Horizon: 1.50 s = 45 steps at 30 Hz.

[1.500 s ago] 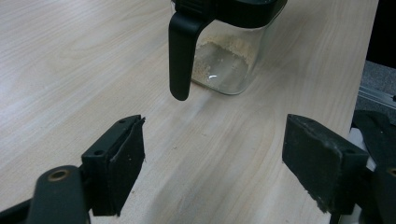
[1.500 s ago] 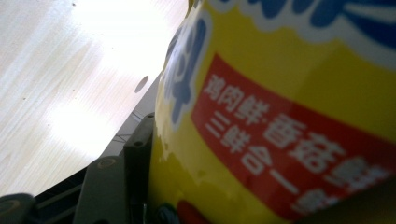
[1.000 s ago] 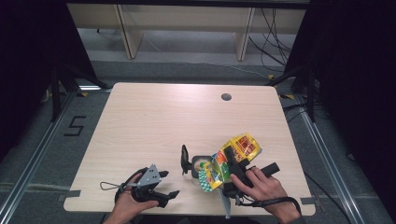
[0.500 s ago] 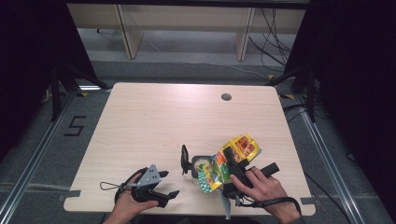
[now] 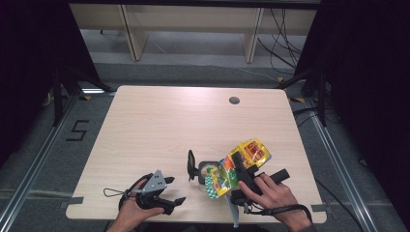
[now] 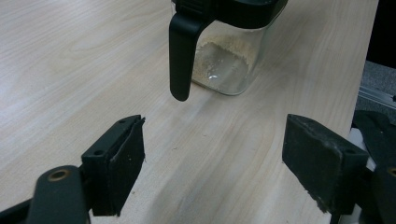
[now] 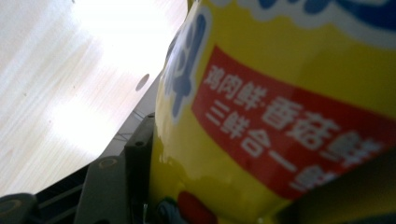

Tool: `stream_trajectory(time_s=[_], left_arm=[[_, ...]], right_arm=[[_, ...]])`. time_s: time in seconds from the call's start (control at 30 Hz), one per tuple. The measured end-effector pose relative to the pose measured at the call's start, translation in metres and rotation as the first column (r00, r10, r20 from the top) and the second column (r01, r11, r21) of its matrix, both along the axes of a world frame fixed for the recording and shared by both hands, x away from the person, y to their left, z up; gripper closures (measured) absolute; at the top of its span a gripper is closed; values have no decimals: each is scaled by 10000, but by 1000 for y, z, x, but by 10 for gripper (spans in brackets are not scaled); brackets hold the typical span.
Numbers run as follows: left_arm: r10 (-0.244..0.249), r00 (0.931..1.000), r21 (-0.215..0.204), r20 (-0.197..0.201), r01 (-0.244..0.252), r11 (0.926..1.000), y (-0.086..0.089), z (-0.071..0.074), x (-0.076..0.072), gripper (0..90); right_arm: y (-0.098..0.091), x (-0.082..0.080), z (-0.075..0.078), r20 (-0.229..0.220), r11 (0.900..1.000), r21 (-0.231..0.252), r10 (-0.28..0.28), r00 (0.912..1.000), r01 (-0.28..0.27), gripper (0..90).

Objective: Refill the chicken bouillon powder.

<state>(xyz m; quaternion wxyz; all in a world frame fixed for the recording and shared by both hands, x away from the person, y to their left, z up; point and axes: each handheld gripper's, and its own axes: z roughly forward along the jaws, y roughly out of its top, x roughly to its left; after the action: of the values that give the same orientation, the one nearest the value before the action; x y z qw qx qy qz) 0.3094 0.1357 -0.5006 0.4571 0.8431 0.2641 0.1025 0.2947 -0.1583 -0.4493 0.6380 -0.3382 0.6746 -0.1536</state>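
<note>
Left gripper (image 5: 167, 193) sits at the near table (image 5: 159, 125) edge, jaws wide apart with nothing between them. Just past it to the right is the glass jar (image 5: 207, 170), black lid flipped up. The right gripper (image 5: 238, 166) is clamped on the yellow pouch (image 5: 241, 162), tipped over the jar's mouth.

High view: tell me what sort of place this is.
Probably a lab or recording studio rather than a kitchen. A bare wooden table stands between dark curtains, cables run over the grey floor beyond it, and a "5" is taped on the floor.
</note>
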Motion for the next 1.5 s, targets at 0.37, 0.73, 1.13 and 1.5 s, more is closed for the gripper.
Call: stream_trajectory(time_s=[0.37,0.73,1.13,1.5], left_arm=[[-28,10000,-35,50,28,10000,0,0,0,207],[-39,9999,-33,133,40,10000,0,0,0,207],[-4,10000,-81,13,4,10000,0,0,0,207],[-89,9997,-34,225,90,10000,0,1,1,207]], right_arm=[[-1,0,0,-258,9998,168,-105,9996,110,415],[-5,0,6,-87,9999,98,-31,10000,32,415],[-7,0,9,-152,9998,206,-69,9999,72,415],[-7,0,7,-213,9998,181,-37,9998,41,415]])
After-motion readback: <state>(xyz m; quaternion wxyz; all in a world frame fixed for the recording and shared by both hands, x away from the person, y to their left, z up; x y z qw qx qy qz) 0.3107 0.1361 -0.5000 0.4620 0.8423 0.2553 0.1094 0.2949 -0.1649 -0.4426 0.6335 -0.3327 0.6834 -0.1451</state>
